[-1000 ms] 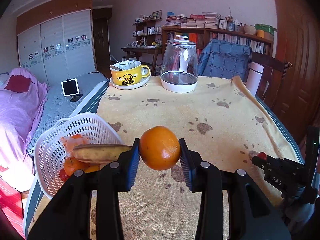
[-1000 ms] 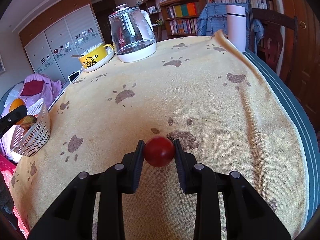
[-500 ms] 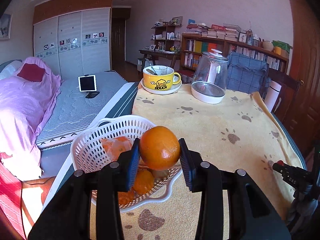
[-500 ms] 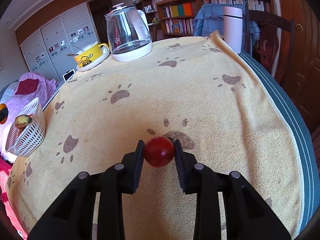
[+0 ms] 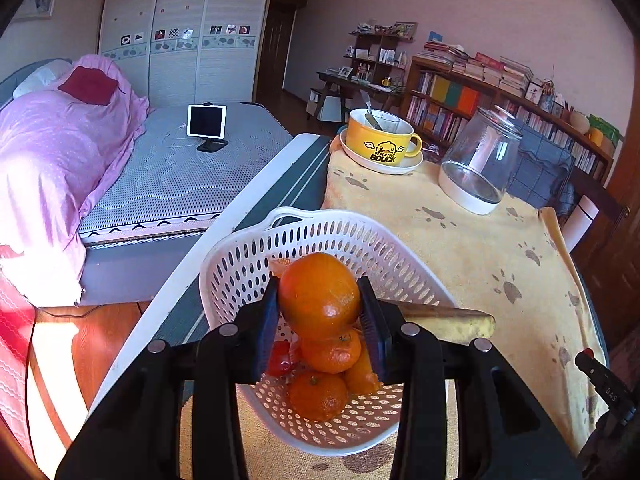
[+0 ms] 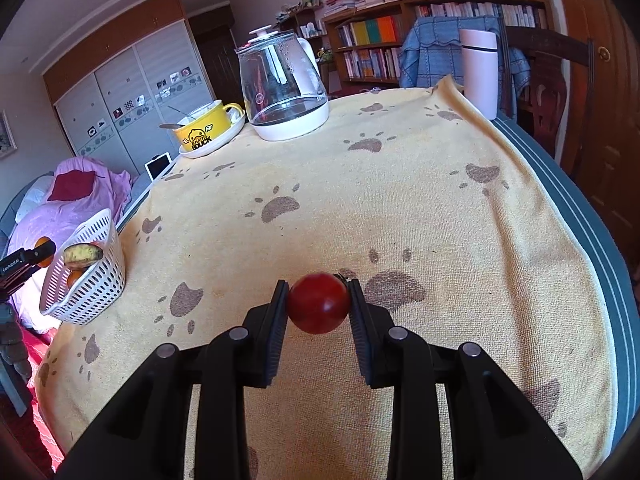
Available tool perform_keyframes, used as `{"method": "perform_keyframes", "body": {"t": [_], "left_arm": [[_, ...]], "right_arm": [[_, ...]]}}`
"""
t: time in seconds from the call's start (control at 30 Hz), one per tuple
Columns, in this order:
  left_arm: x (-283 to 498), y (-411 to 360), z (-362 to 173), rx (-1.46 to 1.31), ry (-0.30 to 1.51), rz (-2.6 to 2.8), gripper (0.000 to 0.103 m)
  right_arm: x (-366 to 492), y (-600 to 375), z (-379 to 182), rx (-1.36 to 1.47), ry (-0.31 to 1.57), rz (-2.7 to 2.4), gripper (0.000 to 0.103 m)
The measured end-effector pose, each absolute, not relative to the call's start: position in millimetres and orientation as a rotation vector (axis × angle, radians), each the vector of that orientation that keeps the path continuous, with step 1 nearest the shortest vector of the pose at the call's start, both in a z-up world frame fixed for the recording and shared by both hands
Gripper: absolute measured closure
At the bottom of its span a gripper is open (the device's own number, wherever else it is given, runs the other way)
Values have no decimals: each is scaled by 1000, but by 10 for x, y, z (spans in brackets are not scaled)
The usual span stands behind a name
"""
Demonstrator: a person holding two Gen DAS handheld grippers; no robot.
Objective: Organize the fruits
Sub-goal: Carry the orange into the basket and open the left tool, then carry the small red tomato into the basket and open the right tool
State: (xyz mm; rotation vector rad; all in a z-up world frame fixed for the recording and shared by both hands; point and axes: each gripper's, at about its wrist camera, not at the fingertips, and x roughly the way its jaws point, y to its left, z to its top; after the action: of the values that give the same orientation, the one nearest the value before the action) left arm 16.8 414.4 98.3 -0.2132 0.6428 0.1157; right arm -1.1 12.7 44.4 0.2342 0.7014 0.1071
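CHANGE: left gripper [image 5: 319, 320], pinching orange [image 5: 319, 295], has swung from over the cloth to above basket [image 5: 256, 256] | RIGHT: gripper [image 6: 319, 312] pinches tomato [image 6: 319, 307], unmoved over cloth [image 6: 420, 208] | NEXT: orange ready to drop.

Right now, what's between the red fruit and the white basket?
In the right wrist view, only bare paw-print towel lies between the red fruit and white basket.
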Motion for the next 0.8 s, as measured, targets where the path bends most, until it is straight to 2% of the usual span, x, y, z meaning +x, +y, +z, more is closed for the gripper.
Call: {"method": "perform_keyframes", "body": {"t": [0.1,0.13,0.17,0.23,0.5,0.57,0.8], "left_arm": [[176,4177,957,-221,649,116,63],[181,4191,957,-226,653,119,59],[183,4211,953,-234,656,123,50],[174,4252,959,-253,653,133,46],[76,4346,1098,-287,611,149,44],[31,4376,1145,-296,594,157,35],[-70,4402,1273,-277,544,202,31]], "right_arm": [[-21,180,451,233,703,118,73],[-25,194,452,234,705,121,73],[-27,207,454,235,706,125,73],[-37,232,463,242,708,137,73],[-83,442,577,272,706,229,73],[-95,541,623,269,704,260,73],[-106,1060,874,235,675,401,73]]}}
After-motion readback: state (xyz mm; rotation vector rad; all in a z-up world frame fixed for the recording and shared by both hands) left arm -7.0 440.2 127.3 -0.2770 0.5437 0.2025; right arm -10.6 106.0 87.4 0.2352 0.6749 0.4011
